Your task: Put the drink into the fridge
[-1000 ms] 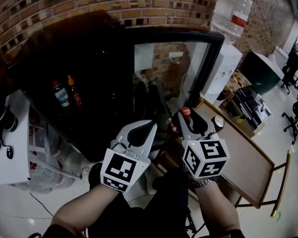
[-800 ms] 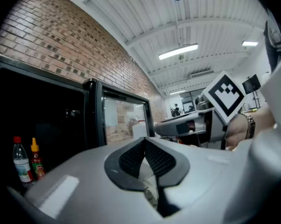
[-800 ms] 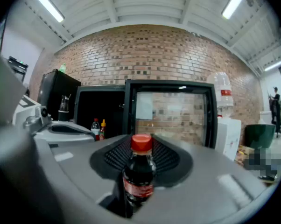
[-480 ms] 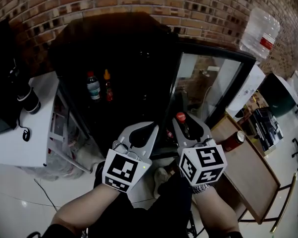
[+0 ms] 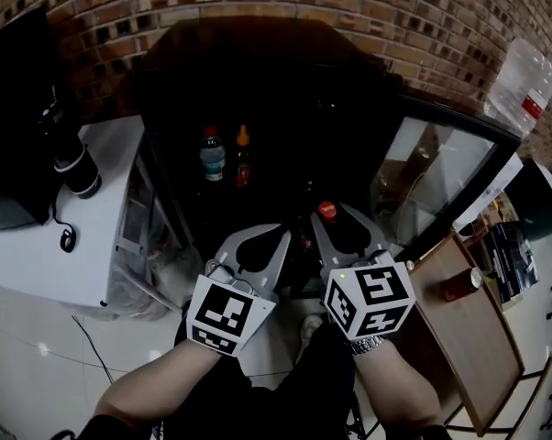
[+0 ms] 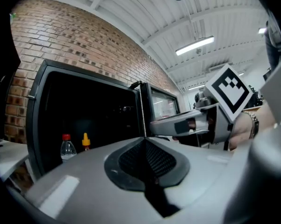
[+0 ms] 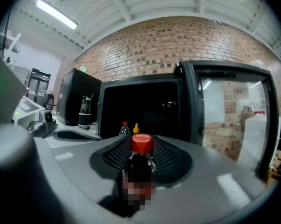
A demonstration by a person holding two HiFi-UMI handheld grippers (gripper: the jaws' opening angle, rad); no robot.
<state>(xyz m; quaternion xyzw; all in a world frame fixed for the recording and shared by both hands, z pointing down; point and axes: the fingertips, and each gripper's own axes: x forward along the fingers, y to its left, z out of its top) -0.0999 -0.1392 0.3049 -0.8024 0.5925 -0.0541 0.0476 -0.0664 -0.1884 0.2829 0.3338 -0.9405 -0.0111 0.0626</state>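
Closest in, the left gripper [image 5: 259, 246] is closed with nothing between its jaws, just in front of the fridge [image 5: 258, 51]. Beside it the right gripper [image 5: 336, 233] is clamped on the drink [image 5: 326, 212], a dark red-capped bottle held upright outside the fridge's open front. Farther back, inside the fridge, stand a clear bottle [image 5: 212, 156] and an orange-capped bottle [image 5: 243, 159]. The fridge's glass door [image 5: 441, 168] is swung out to the right

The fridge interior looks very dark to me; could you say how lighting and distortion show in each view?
Head view: the fridge interior is near black, its glass door much brighter. Left gripper view: the ceiling lamp glares. Right gripper view: the brick wall bows, fisheye-style.
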